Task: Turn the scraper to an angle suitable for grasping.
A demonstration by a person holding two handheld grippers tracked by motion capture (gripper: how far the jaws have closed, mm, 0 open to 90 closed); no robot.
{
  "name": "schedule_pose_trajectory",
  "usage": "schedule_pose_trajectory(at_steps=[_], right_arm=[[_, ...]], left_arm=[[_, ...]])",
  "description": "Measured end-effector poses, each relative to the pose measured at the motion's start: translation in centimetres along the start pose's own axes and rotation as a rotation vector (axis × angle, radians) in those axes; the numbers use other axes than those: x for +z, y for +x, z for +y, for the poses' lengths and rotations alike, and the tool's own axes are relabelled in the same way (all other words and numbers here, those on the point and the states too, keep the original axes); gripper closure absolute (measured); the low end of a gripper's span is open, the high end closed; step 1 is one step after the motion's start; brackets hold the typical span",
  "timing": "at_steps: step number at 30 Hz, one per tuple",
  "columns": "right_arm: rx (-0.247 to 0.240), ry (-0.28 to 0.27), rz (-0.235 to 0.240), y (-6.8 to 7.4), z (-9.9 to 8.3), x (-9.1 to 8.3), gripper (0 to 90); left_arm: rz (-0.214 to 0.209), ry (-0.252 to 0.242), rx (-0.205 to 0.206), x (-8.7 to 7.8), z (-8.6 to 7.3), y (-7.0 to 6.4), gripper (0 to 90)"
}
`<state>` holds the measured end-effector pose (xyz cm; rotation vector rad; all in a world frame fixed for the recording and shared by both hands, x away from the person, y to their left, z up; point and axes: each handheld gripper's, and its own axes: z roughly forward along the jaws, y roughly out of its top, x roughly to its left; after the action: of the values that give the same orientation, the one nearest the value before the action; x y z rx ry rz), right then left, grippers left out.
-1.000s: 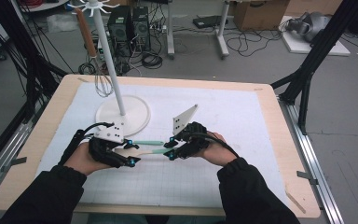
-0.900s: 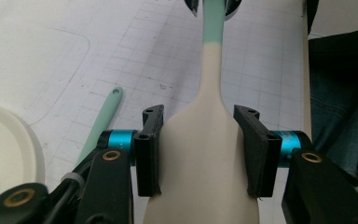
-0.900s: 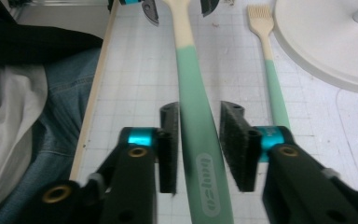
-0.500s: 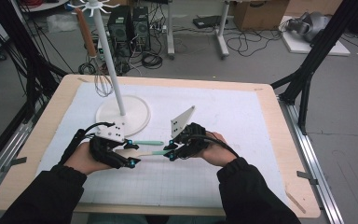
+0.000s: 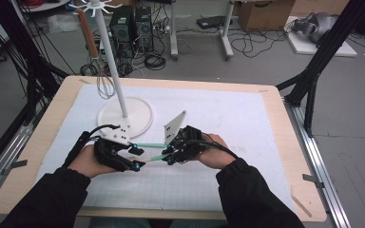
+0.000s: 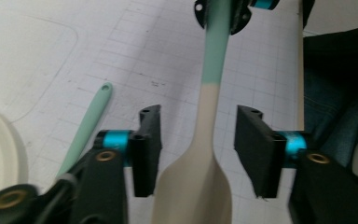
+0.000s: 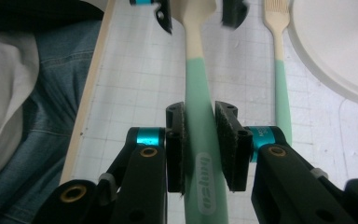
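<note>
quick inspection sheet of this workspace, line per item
surface: wooden table under a white gridded mat
job's things: spatula with mint handle and cream blade, held off the mat between both tools; second mint-handled utensil lying flat on the mat beside it
clutter: white stand with round base and tall pole; whisk hanging from it
grippers: right tool shut on the spatula handle; left tool open, jaws either side of the spatula neck without touching
cables: black cable trailing from the left tool; loose cables on the floor
surroundings: computer towers, cardboard box, black frame legs
</note>
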<state>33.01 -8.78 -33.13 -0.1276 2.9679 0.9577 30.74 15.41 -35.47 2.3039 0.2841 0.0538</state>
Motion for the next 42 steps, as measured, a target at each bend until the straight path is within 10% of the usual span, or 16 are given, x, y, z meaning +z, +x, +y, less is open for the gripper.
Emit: schedule_pose_trajectory(at_steps=[15,42], right_arm=[[-0.047,0.014,-0.016,0.81,0.95,0.37,74.4],[-0.022,-0.011,-0.001,0.72,0.08,-0.34,72.7]], left_arm=[[-0.047,0.045,0.025,0.88,0.31,-0.32,77.9],[-0.044,0.044,0.078,0.42,0.21,-0.68,80.3]])
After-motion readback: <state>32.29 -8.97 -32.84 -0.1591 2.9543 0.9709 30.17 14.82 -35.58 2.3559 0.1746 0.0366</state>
